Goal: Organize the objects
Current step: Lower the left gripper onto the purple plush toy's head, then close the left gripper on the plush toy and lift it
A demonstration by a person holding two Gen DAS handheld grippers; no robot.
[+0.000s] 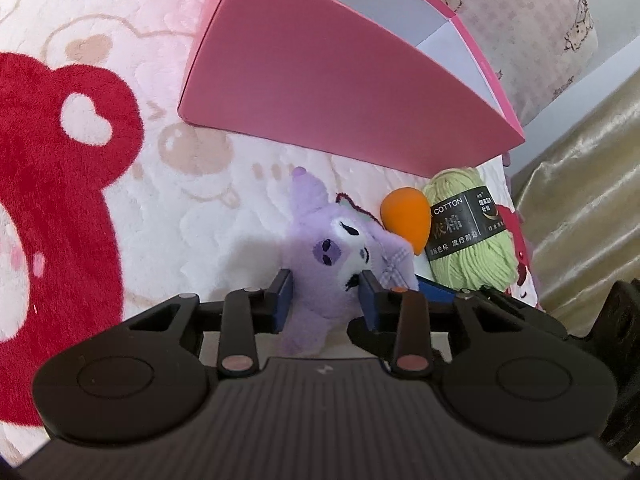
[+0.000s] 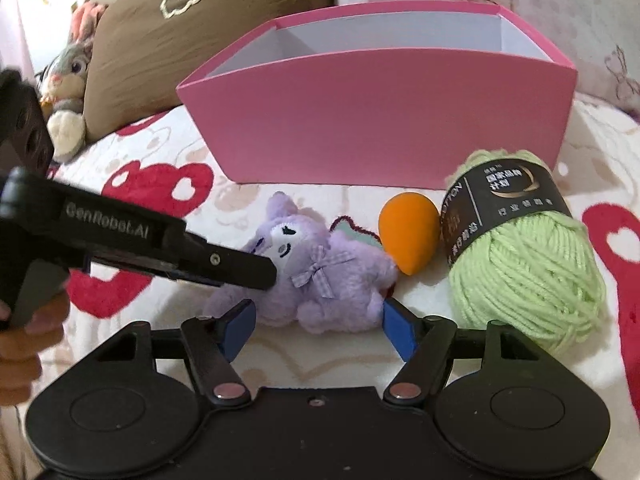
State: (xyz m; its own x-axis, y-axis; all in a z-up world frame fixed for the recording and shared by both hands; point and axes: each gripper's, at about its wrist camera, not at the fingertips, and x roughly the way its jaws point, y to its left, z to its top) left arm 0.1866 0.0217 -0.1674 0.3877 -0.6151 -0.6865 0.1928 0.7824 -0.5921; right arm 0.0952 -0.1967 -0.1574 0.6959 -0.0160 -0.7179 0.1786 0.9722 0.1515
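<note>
A purple plush toy (image 1: 332, 256) lies on the blanket in front of a pink box (image 1: 320, 80). My left gripper (image 1: 326, 300) is shut on the plush's head, one blue pad on each side. In the right wrist view the plush (image 2: 320, 276) lies between the open blue pads of my right gripper (image 2: 320, 328), and the left gripper (image 2: 244, 268) comes in from the left onto its head. An orange teardrop sponge (image 2: 408, 236) and a green yarn ball (image 2: 524, 256) lie to the right. The pink box (image 2: 380, 120) stands behind, open on top.
A white blanket with red bear shapes (image 2: 156, 188) covers the surface. A brown pillow (image 2: 192, 40) and a grey rabbit plush (image 2: 68, 92) sit at the back left. A gold curtain (image 1: 592, 200) hangs on the right past the bed edge.
</note>
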